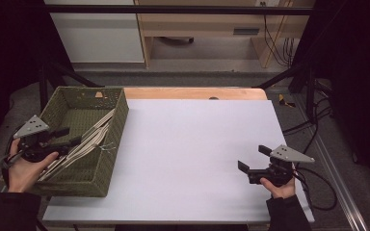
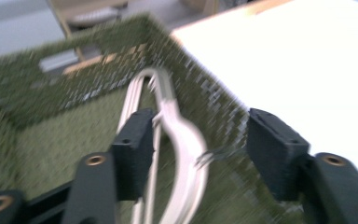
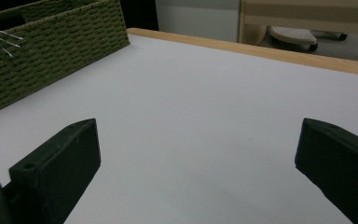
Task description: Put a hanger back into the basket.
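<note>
Hangers (image 1: 89, 139) lie in my green basket (image 1: 118, 126) at frame left; left gripper (image 1: 70, 135) above them, jaws partway apart, gripping nothing. Right gripper (image 1: 253, 159) lower right, wide open, empty.

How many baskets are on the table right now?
1. The green woven basket sits at the table's left edge, with pale hangers lying inside it; the left gripper is over it. How many hangers lie there is hard to tell.

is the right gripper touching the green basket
Apart. The high view shows the right gripper over the white tabletop, far from the woven green basket.
</note>
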{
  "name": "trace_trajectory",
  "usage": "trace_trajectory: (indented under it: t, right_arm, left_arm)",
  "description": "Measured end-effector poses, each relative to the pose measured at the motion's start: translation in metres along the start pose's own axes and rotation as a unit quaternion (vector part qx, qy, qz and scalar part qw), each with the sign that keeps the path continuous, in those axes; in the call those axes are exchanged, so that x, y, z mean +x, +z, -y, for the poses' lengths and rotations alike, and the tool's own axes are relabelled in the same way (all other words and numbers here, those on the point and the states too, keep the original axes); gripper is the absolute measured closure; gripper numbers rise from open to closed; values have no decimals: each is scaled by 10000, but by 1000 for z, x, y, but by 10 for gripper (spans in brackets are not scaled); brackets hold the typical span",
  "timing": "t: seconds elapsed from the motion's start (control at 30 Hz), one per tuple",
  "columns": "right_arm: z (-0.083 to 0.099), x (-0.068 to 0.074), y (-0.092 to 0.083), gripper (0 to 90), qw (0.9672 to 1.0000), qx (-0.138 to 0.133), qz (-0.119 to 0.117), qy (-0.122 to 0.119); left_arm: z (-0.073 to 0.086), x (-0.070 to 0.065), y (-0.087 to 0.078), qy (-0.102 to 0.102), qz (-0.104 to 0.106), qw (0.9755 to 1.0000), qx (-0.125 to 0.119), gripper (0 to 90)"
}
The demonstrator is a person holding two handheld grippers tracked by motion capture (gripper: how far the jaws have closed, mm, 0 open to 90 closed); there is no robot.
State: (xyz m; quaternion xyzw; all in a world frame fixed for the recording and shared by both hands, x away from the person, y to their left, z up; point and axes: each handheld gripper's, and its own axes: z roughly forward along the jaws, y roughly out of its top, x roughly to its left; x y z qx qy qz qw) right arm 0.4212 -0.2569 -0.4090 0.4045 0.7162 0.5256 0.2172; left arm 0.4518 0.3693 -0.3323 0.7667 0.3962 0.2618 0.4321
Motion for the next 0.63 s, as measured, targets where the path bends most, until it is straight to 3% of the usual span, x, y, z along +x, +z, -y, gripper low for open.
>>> trace_trajectory:
  t: [0.03,0.07,0.1,0.13,0.23,0.27,0.3,0.33,0.43,0.47,0.63]
  right_arm:
    - [0,0,0,7,10000,0,0,0]
    - [-1,0,-1,7,10000,-30,-4,7]
    - [-1,0,-1,7,10000,-30,-4,7]
    - [-1,0,-2,7,10000,-37,-31,-12]
    - [-2,1,-3,7,9999,-95,-33,4]
    - [-1,1,-3,7,9999,-112,-30,4]
    - [-1,1,-3,7,9999,-112,-30,4]
    - [-1,0,-3,7,9999,-131,-24,-26]
    - [-1,0,-3,7,9999,-132,-36,-41]
    - [-1,1,-3,7,9999,-146,-35,-27]
    - [-1,1,-5,7,9998,-166,-68,-60]
  left_arm:
    - [0,0,0,0,0,10000,0,371]
    - [-5,-9,-2,-41,81,9996,-265,338]
    - [-5,-9,-2,-41,81,9996,-265,314]
    - [-8,-19,-2,-111,145,9988,-448,297]
    - [-10,-29,0,-145,266,9979,-570,209]
    - [-11,-41,2,-146,384,9965,-733,184]
    - [-11,-41,2,-146,384,9965,-733,150]
    - [-12,-53,5,-143,401,9958,-809,117]
    - [-12,-63,8,-158,464,9950,-865,69]
    - [-12,-71,12,-206,476,9944,-916,61]
    - [-11,-84,19,-302,656,9925,-987,49]
